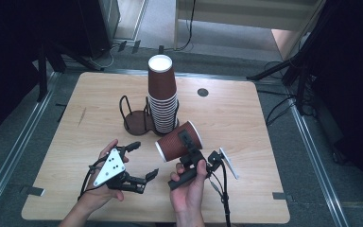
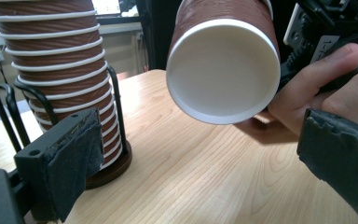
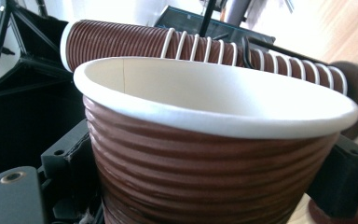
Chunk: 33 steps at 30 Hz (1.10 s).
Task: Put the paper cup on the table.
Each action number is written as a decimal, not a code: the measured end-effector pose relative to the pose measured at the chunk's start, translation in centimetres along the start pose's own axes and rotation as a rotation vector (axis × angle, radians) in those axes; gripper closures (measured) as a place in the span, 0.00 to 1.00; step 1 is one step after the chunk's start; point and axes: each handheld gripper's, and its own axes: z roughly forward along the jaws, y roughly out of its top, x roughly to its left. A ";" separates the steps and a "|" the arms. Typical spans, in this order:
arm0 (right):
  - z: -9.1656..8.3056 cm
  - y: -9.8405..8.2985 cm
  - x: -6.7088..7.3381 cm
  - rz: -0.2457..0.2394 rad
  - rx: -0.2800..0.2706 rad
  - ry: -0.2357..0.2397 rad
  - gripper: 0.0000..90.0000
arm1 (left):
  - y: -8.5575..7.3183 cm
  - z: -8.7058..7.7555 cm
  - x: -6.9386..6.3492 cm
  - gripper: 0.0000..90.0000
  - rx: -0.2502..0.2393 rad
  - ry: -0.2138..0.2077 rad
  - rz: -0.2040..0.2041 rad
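A tall stack of brown ribbed paper cups point(image 1: 162, 94) stands upside down in a black wire cup holder point(image 1: 144, 116) near the middle of the wooden bench point(image 1: 246, 113), and everything else is placed from that stack. Just in front of the stack and slightly to its right, the right gripper point(image 1: 189, 149) is clenched on a single brown paper cup point(image 1: 178, 141), its jaws pressed against the ribbed wall on either side. The cup is lifted off the bench and lies tilted on its side, its white base turned toward the person's left and its open mouth pointing away to the right. In the right gripper view the cup's white rim point(image 3: 214, 100) sits between the black jaws, with the stack running across behind it. In front of the stack and to its left, the left gripper point(image 1: 142, 160) is released: its jaws stand wide apart with nothing between them, and it is near the held cup but not touching it. In the left gripper view the cup's round white base point(image 2: 223, 72) hangs above the bench, just right of the stack, with the person's right hand point(image 2: 326, 88) behind it. The holder's second, empty ring stands just left of the stack.
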 end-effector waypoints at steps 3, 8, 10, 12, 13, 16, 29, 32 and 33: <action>-0.1 0.3 0.0 -0.030 0.002 -0.004 0.13 | -0.2 -0.1 0.2 0.01 0.003 0.003 -0.007; -0.2 0.5 0.1 -0.067 -0.004 -0.011 0.13 | -0.4 -0.2 0.4 0.01 0.012 0.012 -0.011; -0.2 0.6 0.1 -0.112 -0.024 -0.012 0.13 | -0.5 -0.3 0.5 0.01 0.011 0.016 -0.014; -0.2 0.7 0.1 -0.151 -0.044 -0.019 0.13 | -0.5 -0.4 0.6 0.01 0.011 0.021 -0.014; -0.2 0.8 0.1 -0.176 -0.054 -0.023 0.13 | -0.6 -0.5 0.6 0.01 0.011 0.024 -0.017; -0.2 1.1 0.1 -0.225 -0.058 -0.026 0.13 | -0.8 -0.6 0.8 0.01 0.013 0.031 -0.021; 0.1 1.2 0.0 -0.514 -0.116 -0.094 0.13 | -1.8 -1.6 1.7 0.01 0.021 0.081 -0.052; 0.1 1.2 0.0 -0.580 -0.123 -0.109 0.13 | -2.1 -2.0 1.9 0.01 0.027 0.096 -0.054; 0.1 1.2 0.0 -0.611 -0.129 -0.112 0.13 | -2.2 -2.2 2.0 0.01 0.026 0.102 -0.060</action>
